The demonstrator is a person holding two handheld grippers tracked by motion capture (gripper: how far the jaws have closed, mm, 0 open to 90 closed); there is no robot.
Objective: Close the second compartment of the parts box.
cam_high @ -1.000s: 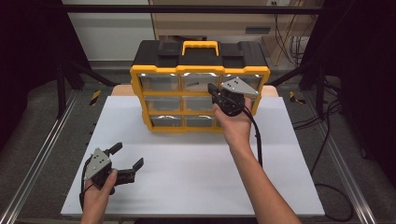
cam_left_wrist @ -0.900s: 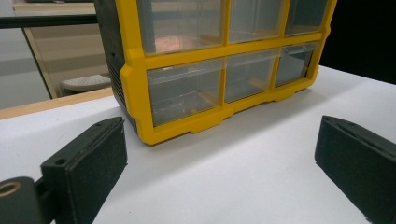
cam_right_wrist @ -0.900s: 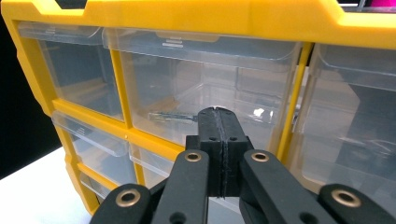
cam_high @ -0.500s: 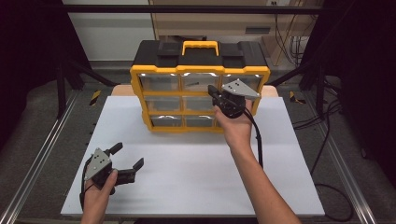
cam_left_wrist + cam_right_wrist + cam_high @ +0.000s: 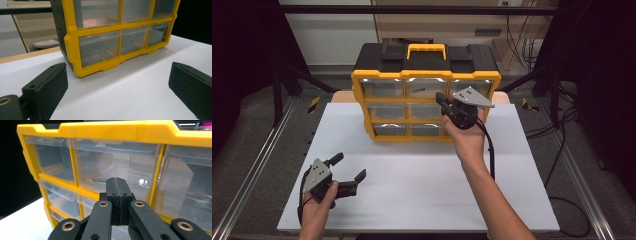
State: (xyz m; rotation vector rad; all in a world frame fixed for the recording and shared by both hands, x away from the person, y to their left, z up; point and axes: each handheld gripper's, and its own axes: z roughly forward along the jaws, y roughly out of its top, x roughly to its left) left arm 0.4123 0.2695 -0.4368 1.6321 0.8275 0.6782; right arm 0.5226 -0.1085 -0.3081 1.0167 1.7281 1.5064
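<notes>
A yellow and black drawer cabinet [image 5: 427, 75] with clear plastic drawers stands at the back of the white table [image 5: 412, 170]. My right gripper [image 5: 440, 98] is held up in front of its drawers, towards the right side, jaws pressed together with nothing between them. In the right gripper view the shut tips [image 5: 117, 182] point at a clear drawer [image 5: 112, 160] in the cabinet's upper row; I cannot tell whether they touch it. My left gripper [image 5: 349, 166] rests low at the table's front left, open and empty. Its pads [image 5: 47, 87] frame the cabinet's lower left corner [image 5: 75, 67] from a distance.
The cabinet has a yellow carry handle [image 5: 426, 48] on its black lid. Bare white tabletop lies between the cabinet and the front edge. Metal rails [image 5: 257, 165] run along both sides of the table, and cables [image 5: 562, 165] lie on the floor at the right.
</notes>
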